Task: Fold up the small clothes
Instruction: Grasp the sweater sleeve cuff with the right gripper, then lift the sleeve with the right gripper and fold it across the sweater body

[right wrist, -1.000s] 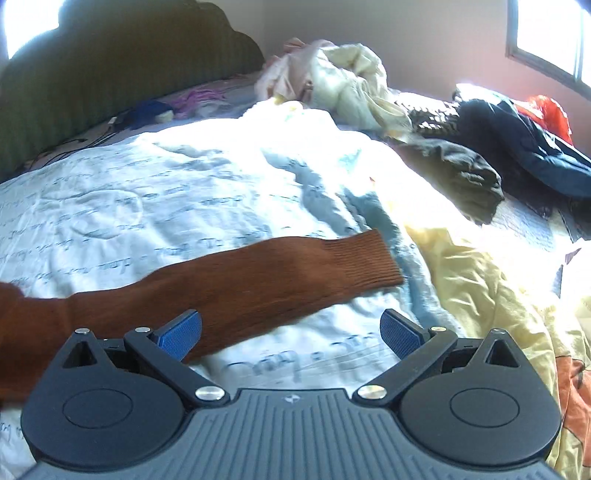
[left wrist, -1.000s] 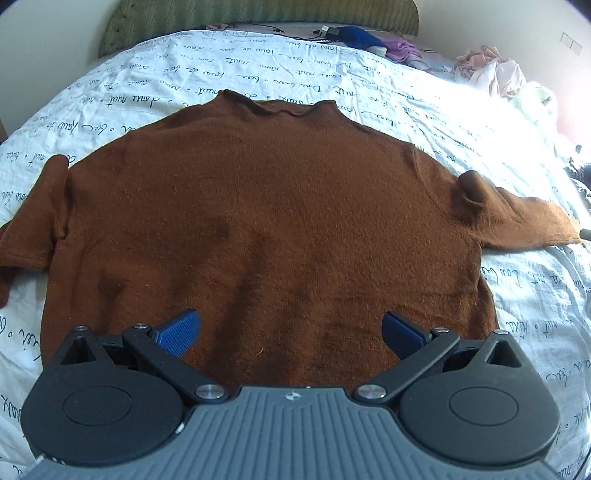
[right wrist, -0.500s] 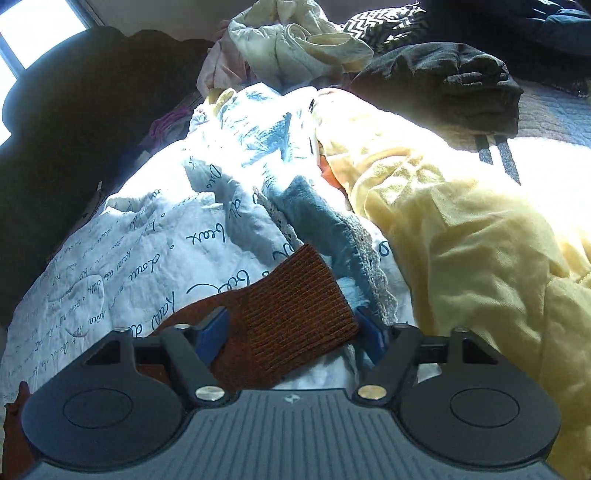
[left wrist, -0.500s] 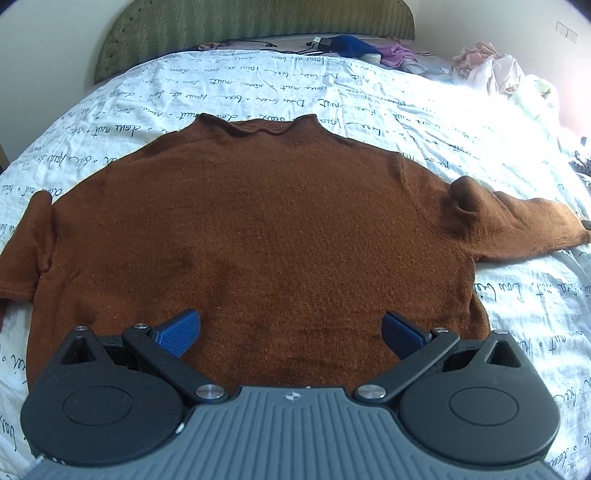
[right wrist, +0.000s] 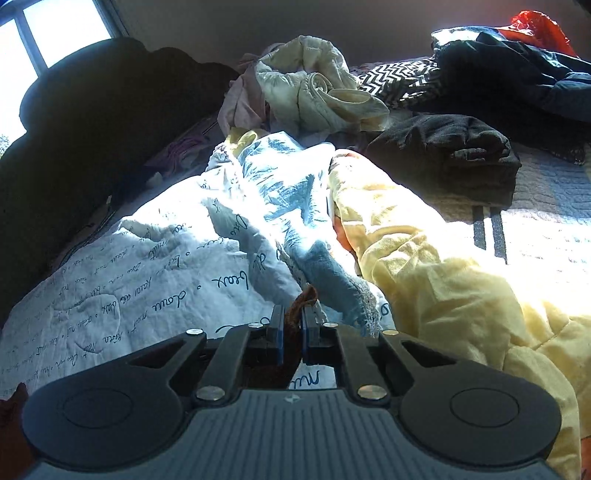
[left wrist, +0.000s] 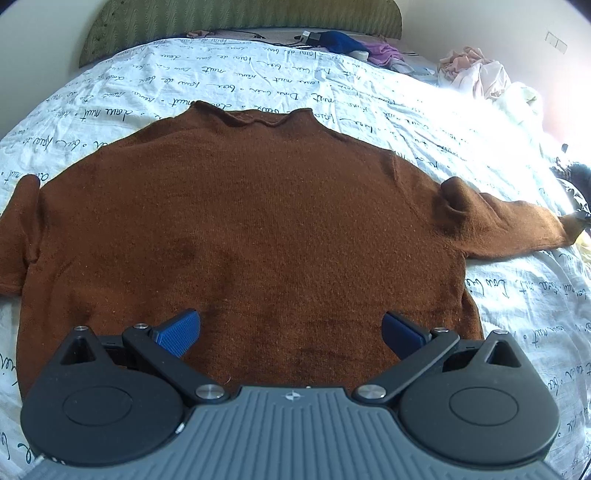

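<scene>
A brown knit sweater (left wrist: 243,221) lies flat on the white bedsheet (left wrist: 258,74), neck away from me, both sleeves spread out. My left gripper (left wrist: 291,328) is open and empty, above the sweater's bottom hem. My right gripper (right wrist: 292,325) is shut on the cuff of the sweater's right sleeve (right wrist: 301,301), which sticks up between the blue pads. In the left wrist view that sleeve end (left wrist: 565,225) shows at the far right, where the right gripper's tip is barely visible.
A green headboard (left wrist: 240,22) stands at the back. Loose clothes lie near the pillows (left wrist: 343,42) and at the right edge (left wrist: 476,70). In the right wrist view, a yellow cloth (right wrist: 443,280), a cream garment (right wrist: 317,92) and dark clothes (right wrist: 454,155) pile beyond the sheet.
My right gripper moved onto the sleeve cuff and closed on it. The left gripper stayed open and drew back slightly, so more of the sweater shows.
</scene>
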`<state>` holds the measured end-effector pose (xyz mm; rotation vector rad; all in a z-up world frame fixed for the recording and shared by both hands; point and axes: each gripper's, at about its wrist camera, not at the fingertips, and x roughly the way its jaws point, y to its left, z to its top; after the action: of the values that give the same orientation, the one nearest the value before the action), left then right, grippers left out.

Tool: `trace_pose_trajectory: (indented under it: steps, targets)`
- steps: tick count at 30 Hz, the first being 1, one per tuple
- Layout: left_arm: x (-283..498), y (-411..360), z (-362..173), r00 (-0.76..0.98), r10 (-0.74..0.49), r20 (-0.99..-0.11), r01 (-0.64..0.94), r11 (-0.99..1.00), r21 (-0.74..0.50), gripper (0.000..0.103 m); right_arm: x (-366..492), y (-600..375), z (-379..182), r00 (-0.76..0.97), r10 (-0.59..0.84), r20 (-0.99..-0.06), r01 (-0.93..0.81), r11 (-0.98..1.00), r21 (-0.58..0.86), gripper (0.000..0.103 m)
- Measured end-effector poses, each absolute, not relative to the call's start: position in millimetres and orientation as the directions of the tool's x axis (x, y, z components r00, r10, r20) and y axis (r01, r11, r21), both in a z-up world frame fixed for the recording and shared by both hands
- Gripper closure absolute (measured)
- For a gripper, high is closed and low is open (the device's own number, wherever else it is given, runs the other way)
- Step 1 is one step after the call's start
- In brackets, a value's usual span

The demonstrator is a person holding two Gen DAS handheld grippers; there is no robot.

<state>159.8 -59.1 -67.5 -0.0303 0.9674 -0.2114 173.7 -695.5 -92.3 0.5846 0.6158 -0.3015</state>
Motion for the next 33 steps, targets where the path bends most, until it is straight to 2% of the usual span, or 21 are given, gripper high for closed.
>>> trace_pose_trajectory:
  steps: [9,14,22,26,33]
  targets:
    - [153.2,-43.1,-61.6,0.556,-0.216,-0.802,0.166,0.975,-0.147,0.0,170.9,-626.0,-64.5,0.857,0.038,-0.514,0.286,0.795,0.535,0.096]
    - [144.6,-18.5,-54.5,0.576,-0.244,-0.78,0.16,0.97,-0.185,0.0,182.7,-542.5,-38.8,0.885,0.131,-0.448,0.159,0.817,0.554,0.096]
    - [131.4,33.5,-48.5,0.602,-0.276,-0.749,0.123,0.959,-0.255,0.0,209.1,-392.1,-17.3,0.864,0.362,-0.35,-0.073,0.778,0.624,0.097]
    - [125.0,59.8,-50.8,0.608,-0.294,-0.738,0.097,0.95,-0.298,0.0,214.1,-321.7,-7.0,0.827,0.46,-0.323,-0.165,0.748,0.643,0.097]
    - [112.9,101.0,-48.1,0.627,-0.322,-0.709,0.05,0.925,-0.377,0.0,217.2,-213.8,0.1,0.732,0.596,-0.329,-0.287,0.708,0.645,0.097]
